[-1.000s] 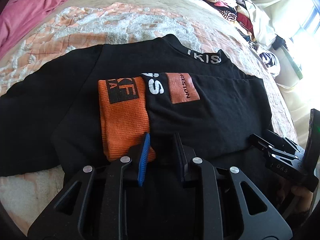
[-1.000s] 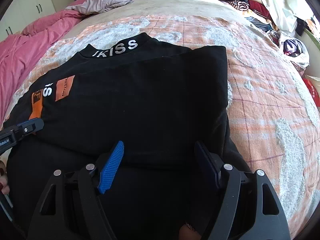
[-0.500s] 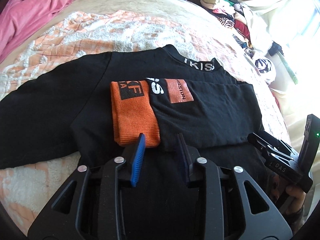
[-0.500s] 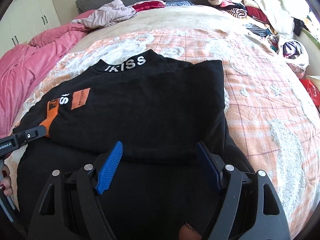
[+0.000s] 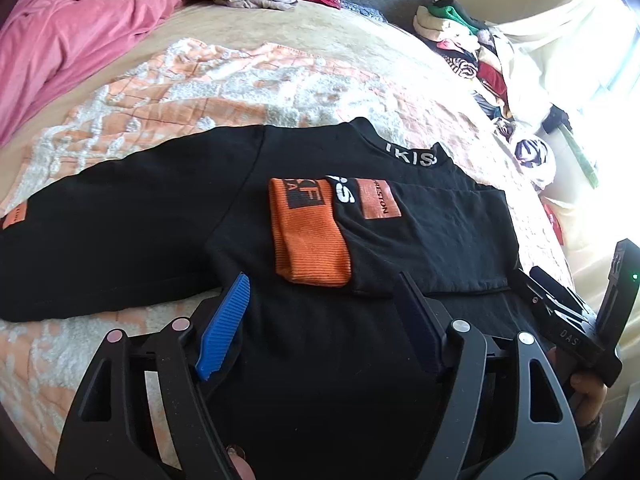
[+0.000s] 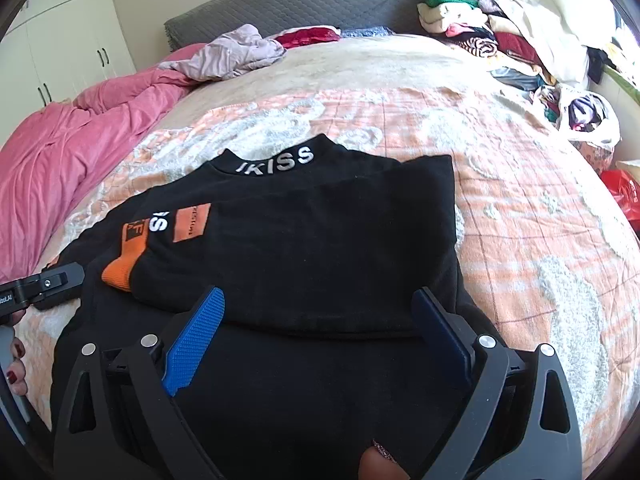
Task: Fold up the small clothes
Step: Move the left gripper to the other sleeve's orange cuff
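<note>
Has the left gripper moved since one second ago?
Yes. The left gripper backed away from the orange cuff, and its fingers are opening with nothing between them.

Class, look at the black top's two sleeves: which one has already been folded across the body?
The sleeve with the orange cuff showing: it lies folded over the top's body. The other sleeve stretches flat across the blanket.
</note>
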A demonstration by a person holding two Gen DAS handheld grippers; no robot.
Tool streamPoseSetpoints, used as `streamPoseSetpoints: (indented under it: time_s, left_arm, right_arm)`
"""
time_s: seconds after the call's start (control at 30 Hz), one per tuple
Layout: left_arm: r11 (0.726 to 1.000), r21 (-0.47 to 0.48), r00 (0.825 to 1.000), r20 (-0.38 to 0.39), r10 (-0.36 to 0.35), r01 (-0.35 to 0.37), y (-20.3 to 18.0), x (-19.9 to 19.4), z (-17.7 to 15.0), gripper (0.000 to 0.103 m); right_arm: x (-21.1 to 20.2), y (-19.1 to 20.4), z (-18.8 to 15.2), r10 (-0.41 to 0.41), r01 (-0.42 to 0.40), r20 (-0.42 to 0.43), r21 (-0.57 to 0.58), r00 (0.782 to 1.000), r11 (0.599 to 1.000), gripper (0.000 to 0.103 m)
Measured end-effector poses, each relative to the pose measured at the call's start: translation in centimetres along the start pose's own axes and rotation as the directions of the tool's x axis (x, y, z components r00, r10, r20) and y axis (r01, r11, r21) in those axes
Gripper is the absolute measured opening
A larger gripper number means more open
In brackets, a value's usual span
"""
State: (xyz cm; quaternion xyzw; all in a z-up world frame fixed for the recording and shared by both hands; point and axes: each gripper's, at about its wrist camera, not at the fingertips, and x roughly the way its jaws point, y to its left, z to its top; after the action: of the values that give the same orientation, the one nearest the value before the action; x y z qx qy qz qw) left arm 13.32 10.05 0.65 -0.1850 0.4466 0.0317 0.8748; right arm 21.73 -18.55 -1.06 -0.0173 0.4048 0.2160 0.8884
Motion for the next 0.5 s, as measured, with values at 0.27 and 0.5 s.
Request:
streamPoseSetpoints:
  time_s: [0.27, 0.5]
  left_arm:
    - [0.998, -0.023, 0.998, 0.038, 0.053, -0.053, 2.1, -2.0, -0.4, 0.088]
    - [0.994, -0.06, 0.994, 0.058, 0.093, -0.09, 4.7, -3.6, -0.9, 0.089]
  right_arm:
    - [-1.5, 2.0, 0.1, 0.034, -0.032, 0.045, -0.042, 0.998, 0.999, 0.095]
    - [-2.4, 5.0, 0.1, 0.072, -0.066, 0.065, -0.091, 0.995, 0.994, 0.099]
